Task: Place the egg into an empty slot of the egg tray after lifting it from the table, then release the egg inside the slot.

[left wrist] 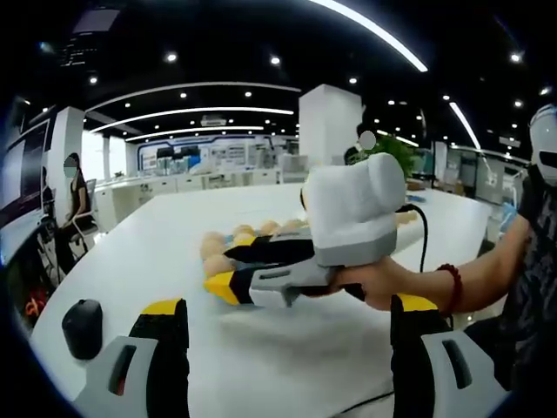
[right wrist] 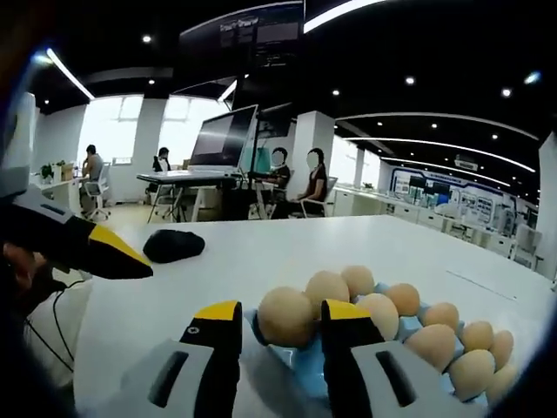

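Hovering over the near end of the blue egg tray (right wrist: 296, 370), the right gripper (right wrist: 280, 315) has its yellow-tipped jaws on either side of an egg (right wrist: 285, 317), seemingly touching it, down at a tray slot. More eggs fill the tray toward the far right. Left gripper (left wrist: 283, 306) hangs above the white table (left wrist: 174, 248), jaws spread wide. A black mouse (right wrist: 173, 245) lies far left.

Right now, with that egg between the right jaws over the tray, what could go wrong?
1. The right gripper has an egg between its jaws at the edge of the blue egg tray; opening off-centre could let it roll onto the white table.
2. Neighbouring eggs sit close, so lowering may knock them.
3. The left gripper hangs open close by; a stray move could bump the working hand.
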Available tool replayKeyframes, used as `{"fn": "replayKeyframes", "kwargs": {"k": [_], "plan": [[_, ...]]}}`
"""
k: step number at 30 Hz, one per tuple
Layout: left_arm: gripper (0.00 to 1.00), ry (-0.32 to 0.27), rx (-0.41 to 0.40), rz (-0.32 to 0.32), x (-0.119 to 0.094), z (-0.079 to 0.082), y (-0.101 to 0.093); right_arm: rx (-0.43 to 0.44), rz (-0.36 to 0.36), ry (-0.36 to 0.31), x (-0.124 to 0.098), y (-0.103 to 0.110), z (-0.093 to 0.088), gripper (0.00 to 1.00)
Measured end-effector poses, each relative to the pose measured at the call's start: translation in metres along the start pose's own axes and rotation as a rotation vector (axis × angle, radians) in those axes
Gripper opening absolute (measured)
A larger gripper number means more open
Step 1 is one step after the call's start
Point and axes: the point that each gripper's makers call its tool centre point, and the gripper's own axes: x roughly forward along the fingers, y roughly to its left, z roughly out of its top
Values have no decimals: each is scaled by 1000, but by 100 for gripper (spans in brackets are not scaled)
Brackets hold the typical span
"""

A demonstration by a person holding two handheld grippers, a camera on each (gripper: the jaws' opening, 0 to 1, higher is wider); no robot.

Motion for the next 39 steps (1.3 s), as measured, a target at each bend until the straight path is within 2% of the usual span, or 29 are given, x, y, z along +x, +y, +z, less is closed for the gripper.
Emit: {"fn": "replayKeyframes", "kwargs": {"k": [7, 15, 20, 29, 39], "plan": [[99, 0, -3, -3, 1, 1, -1, 20, 9, -29, -8, 1, 1, 48], [100, 3, 2, -9, 4, 1, -4, 29, -5, -30, -17, -6, 4, 59], [100, 0, 2, -12, 5, 3, -6, 47, -8, -24, -25, -11, 2, 71], [100, -2, 8, -18, 6, 5, -13, 48, -37, -37, -41, -22, 7, 76], [100, -10, 1, -9, 7, 6, -15, 46, -77, -35, -55, -37, 1, 80]]}}
